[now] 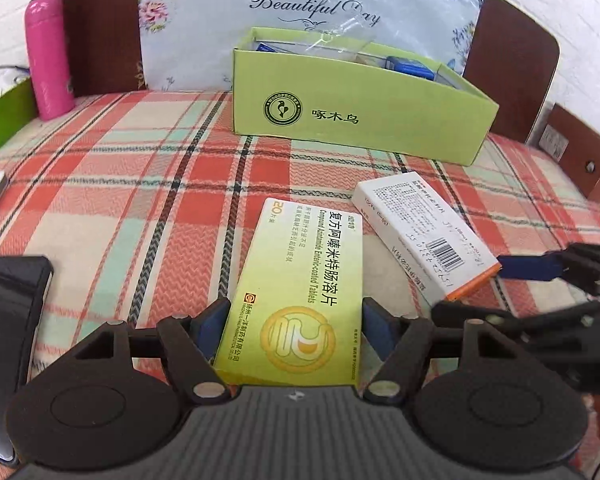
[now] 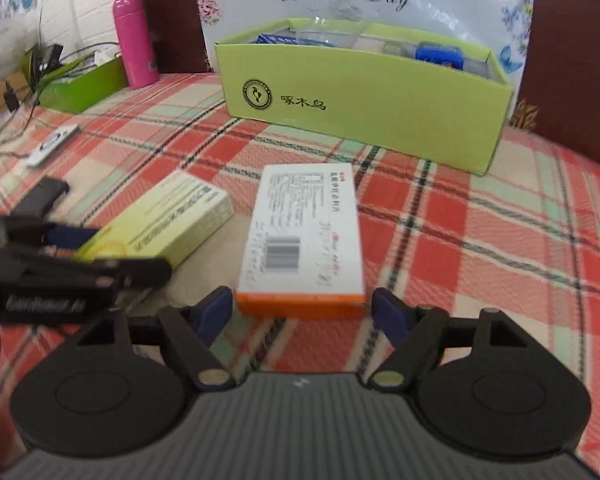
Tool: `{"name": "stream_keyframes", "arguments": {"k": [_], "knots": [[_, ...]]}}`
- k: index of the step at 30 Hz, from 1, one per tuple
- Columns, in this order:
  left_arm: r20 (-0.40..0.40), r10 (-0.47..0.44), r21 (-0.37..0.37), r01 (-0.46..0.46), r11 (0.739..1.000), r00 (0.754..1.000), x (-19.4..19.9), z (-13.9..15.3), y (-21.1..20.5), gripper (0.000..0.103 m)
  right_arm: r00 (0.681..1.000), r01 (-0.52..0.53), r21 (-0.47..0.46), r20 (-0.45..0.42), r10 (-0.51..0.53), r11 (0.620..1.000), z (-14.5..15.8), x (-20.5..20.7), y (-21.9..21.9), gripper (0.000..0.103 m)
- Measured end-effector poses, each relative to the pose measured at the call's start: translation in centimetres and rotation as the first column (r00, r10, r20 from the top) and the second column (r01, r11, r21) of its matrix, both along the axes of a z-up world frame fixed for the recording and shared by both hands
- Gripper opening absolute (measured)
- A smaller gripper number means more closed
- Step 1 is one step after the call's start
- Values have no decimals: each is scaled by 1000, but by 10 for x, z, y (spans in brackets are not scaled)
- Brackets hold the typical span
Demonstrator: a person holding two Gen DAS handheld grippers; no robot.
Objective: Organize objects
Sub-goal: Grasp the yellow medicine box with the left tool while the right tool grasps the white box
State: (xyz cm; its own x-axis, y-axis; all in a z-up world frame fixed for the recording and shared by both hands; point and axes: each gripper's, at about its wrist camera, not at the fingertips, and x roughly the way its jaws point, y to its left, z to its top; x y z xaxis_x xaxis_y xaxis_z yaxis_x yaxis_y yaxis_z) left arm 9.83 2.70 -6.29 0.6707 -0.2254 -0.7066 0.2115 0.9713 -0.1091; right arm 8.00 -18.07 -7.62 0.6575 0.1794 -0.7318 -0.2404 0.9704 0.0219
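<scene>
**Ana:** Plaid cloth (image 1: 140, 168) in red, cream and mint covers the whole surface, and a dark wooden headboard (image 1: 100, 24) stands behind it with a flowered plastic bag (image 1: 308, 8) leaning on it. What sits in front of the bag?

**Ben:** An open lime-green carton (image 1: 360, 120), with blue packets showing inside. A pink flask (image 1: 48, 56) stands upright off to the left, next to a smaller green tray (image 1: 4, 116).

**Ana:** And the left gripper (image 1: 294, 332)?

**Ben:** It tilts down toward the cloth, jaws spread wide around the near end of a yellow tablet box (image 1: 300, 288). The blue pads sit right at the box's long edges, the left one seeming to touch and the right one very close. I cannot tell whether they press on it. The box lies flat on the cloth.

**Ana:** The right gripper (image 2: 304, 312)?

**Ben:** Also angled downward, lined up with a white box with an orange end (image 2: 304, 236). Its jaws are parted a bit wider than the box, and the orange end lies just ahead of the pad tips, not between them. Nothing is held. That view is blurred.

**Ana:** How do the two boxes lie?

**Ben:** Side by side on the cloth, just short of the carton, the white one to the right of the yellow, angled apart. A dark phone (image 1: 8, 320) lies at the left edge of the left wrist view.
</scene>
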Motion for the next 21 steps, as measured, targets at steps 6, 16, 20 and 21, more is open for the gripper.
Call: {"name": "stream_keyframes", "arguments": {"k": [6, 16, 20, 21], "knots": [[-17, 31, -4, -31, 1000, 999, 10, 2, 7, 73, 997, -17, 2, 72, 17, 1000, 9, 8, -2, 80], [-4, 50, 42, -50, 998, 999, 23, -1, 1, 77, 998, -7, 15, 62, 6, 1000, -13, 40, 8, 74], [2, 26, 63, -26, 998, 1000, 28, 1, -9, 70, 997, -16, 31, 76, 14, 999, -14, 33, -3, 66], [-6, 19, 32, -19, 999, 1000, 29, 3, -8, 69, 997, -14, 35, 75, 11, 999, -13, 30, -7, 66]]}}
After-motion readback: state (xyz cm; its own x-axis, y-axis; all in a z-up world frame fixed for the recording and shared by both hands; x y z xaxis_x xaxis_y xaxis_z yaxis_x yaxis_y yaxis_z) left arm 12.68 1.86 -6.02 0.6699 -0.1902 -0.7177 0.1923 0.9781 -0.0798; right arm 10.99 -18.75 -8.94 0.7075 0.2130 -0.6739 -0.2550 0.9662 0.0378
